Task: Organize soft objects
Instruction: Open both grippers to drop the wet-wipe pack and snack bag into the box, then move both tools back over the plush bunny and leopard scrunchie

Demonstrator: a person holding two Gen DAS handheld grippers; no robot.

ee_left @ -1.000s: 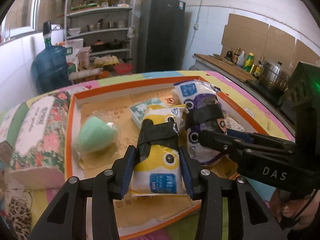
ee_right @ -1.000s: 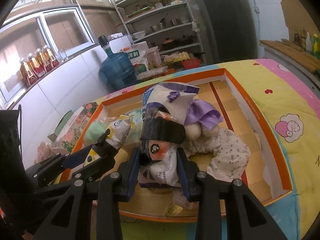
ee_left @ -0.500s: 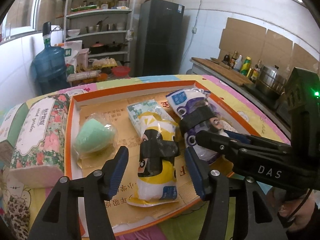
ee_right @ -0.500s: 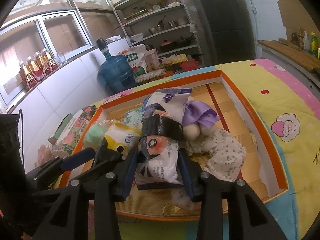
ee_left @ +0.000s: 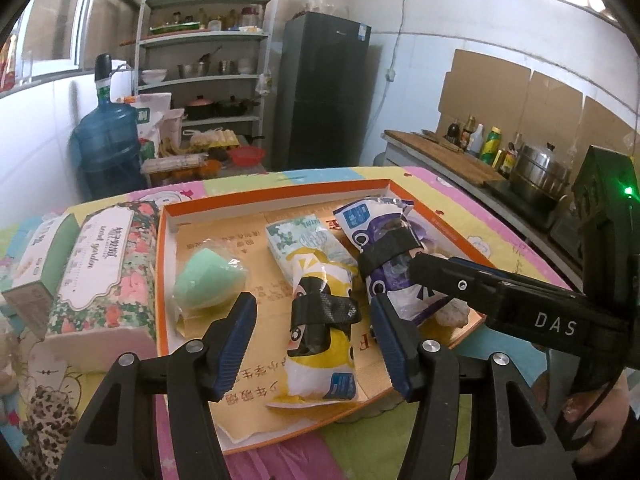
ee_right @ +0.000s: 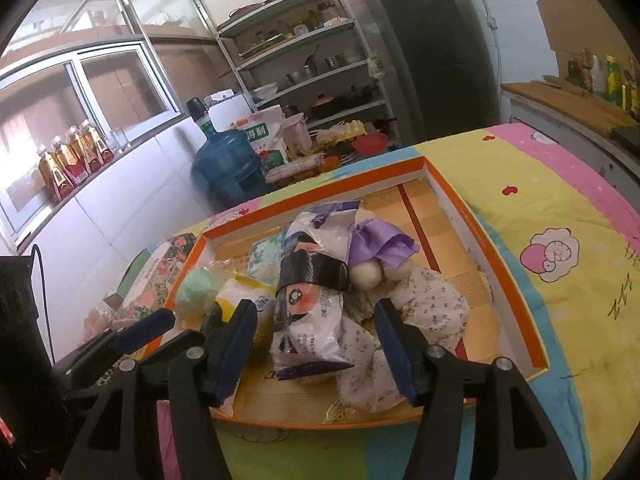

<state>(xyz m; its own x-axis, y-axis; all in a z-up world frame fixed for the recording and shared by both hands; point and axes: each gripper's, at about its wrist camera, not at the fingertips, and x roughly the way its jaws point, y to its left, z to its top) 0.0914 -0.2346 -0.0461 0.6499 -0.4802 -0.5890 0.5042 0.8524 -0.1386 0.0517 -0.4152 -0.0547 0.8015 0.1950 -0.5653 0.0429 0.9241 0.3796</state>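
An orange-rimmed shallow box (ee_left: 280, 194) lies on the patterned tablecloth. In it lie a yellow soft pack with a black band (ee_left: 320, 328), a purple-white pack with a black band (ee_left: 390, 256), a green tissue pack (ee_left: 308, 240) and a mint-green soft ball in plastic (ee_left: 210, 284). My left gripper (ee_left: 316, 344) is open around the yellow pack, not touching it. My right gripper (ee_right: 316, 344) is open around the purple-white pack (ee_right: 312, 308). A floral cloth doll with a purple bow (ee_right: 416, 300) lies beside it.
A floral tissue box (ee_left: 106, 276) and a green-white box (ee_left: 40, 264) stand left of the orange box. A blue water jug (ee_left: 108, 148), shelves (ee_left: 204, 60) and a black fridge (ee_left: 324, 92) stand behind. A counter with bottles and a pot (ee_left: 540, 168) is at right.
Both grippers opened and let go of their packs, then drew back toward me. The yellow and purple-white packs now lie in the box.
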